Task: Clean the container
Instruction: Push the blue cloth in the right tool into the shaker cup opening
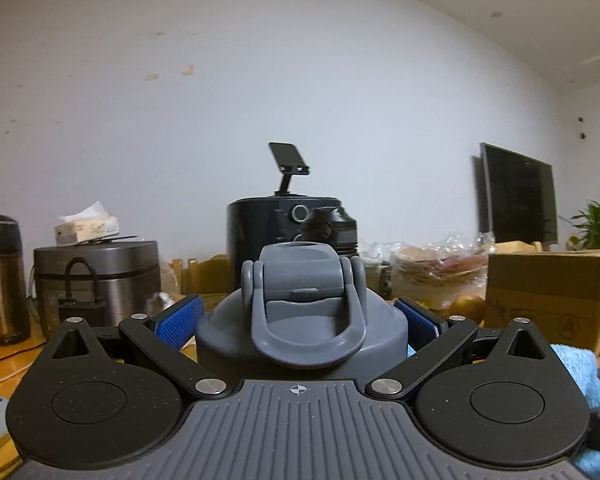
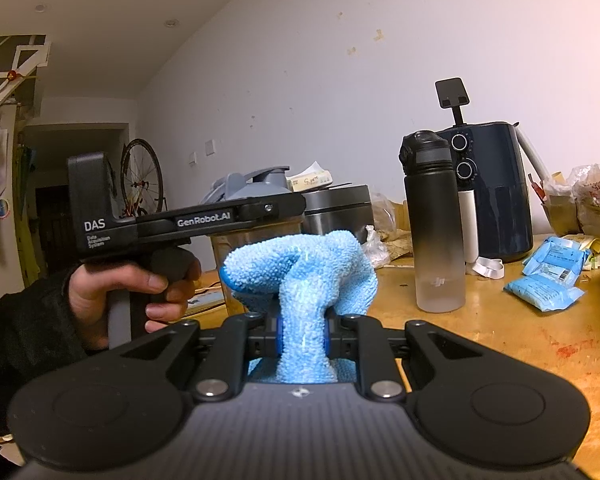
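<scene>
The right gripper (image 2: pixel 302 338) is clamped on a bunched blue cloth (image 2: pixel 300 276), its blue pads pinching the fabric's narrow waist. Just beside it to the left, a hand (image 2: pixel 140 284) grips the handle of the left gripper (image 1: pixel 300 316), whose blue pads (image 1: pixel 180 318) press either side of the grey-lidded container (image 1: pixel 300 320) (the carry loop is folded down over the lid). The container stands on the wooden table (image 2: pixel 500 340). Further right stands a black bottle (image 2: pixel 434 224) with a clear base, near some blue packets (image 2: pixel 548 276). Behind it sit an air fryer (image 2: pixel 496 192) and a rice cooker (image 1: pixel 96 276), against the white wall.
</scene>
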The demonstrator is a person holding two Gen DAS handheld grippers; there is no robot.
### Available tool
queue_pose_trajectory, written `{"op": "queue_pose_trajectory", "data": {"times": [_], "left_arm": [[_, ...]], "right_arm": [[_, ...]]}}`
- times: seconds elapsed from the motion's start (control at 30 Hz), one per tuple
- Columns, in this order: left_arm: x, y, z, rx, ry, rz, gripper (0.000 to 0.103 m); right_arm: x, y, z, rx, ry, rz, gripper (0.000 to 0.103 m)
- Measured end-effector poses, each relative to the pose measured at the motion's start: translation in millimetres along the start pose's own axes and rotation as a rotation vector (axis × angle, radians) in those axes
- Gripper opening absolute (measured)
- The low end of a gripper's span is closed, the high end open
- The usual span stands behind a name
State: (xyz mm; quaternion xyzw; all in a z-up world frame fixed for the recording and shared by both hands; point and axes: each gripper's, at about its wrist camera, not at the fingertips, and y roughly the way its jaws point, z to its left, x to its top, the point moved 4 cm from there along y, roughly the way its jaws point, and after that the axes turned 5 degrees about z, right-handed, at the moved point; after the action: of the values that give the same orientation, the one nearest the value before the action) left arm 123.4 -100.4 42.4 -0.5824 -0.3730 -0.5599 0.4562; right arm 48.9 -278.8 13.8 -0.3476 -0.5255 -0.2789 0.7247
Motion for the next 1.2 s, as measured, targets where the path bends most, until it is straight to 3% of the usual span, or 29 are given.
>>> {"op": "queue_pose_trajectory", "data": {"times": [0.8, 0.93, 1.2], "left_arm": [[1.5, 0.2, -7.7, 0.112, -0.051, 0.036, 0.103], [1.6, 0.9, -8.2, 0.107, -0.063, 0.041, 0.095], [1.9, 1.2, -10.4, 0.117, -0.061, 0.051, 0.095]], "right_arm": [[-1.9, -3.3, 0.8, -0.005, 0.009, 0.004, 0.014], [-1.9, -3.6, 0.7, -0.006, 0.01, 0.004, 0.014], [-2.1, -4.6, -0.1, -0.006, 0.015, 0.004, 0.014]]}}
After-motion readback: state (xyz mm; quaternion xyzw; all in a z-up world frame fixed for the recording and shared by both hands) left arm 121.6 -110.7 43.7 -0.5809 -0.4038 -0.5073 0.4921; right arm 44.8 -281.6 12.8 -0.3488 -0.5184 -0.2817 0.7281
